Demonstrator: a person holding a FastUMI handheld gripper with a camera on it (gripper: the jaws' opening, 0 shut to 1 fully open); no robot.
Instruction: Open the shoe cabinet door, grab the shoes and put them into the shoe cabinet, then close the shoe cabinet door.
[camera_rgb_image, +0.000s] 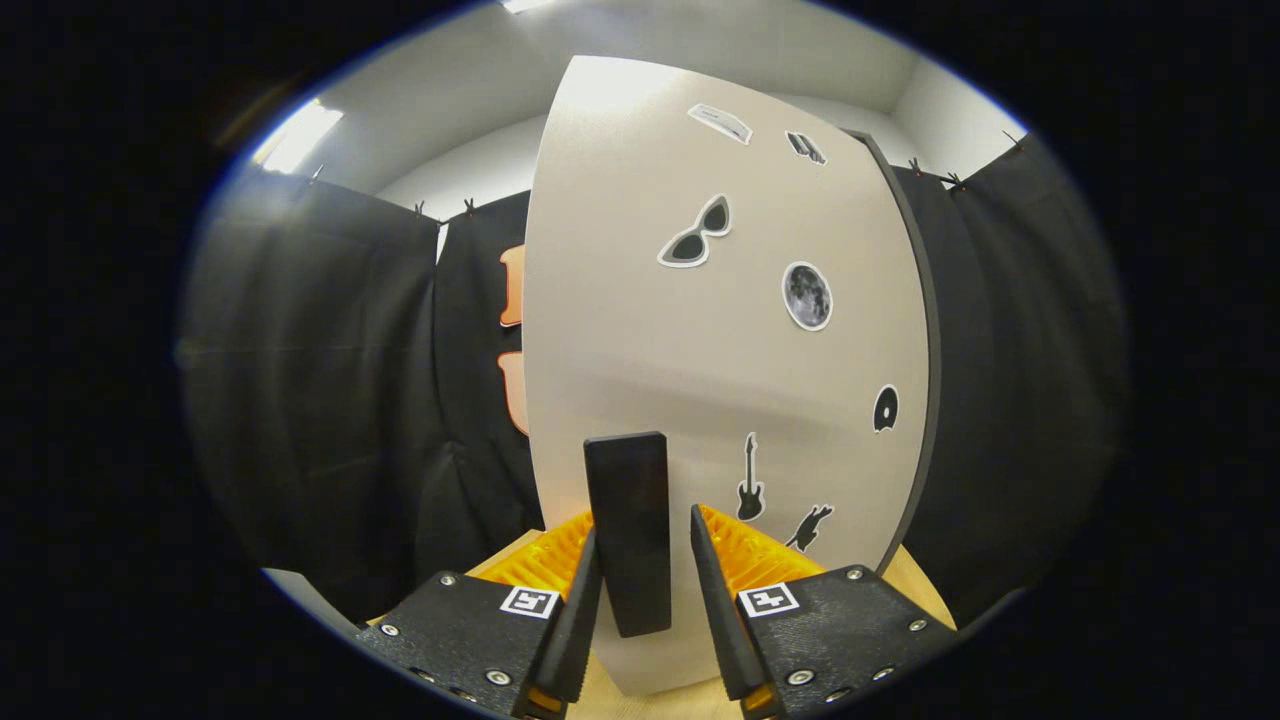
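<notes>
The shoe cabinet door (700, 340) is a pale beige panel standing upright just ahead of me, dotted with small stickers. A dark edge (928, 340) runs down its right side. Its black upright bar handle (628, 500) sticks out of the lower part of the door and sits between my fingers. My gripper (645, 522) is open around this handle: the left finger (585, 580) lies against the handle's side, while a narrow gap separates the right finger (712, 570) from it. No shoes are in sight.
Black booth cloth (320, 400) hangs to the left and right of the cabinet. A light wooden surface (925, 585) runs under the cabinet's base and beneath my fingers. White walls and ceiling lights are above.
</notes>
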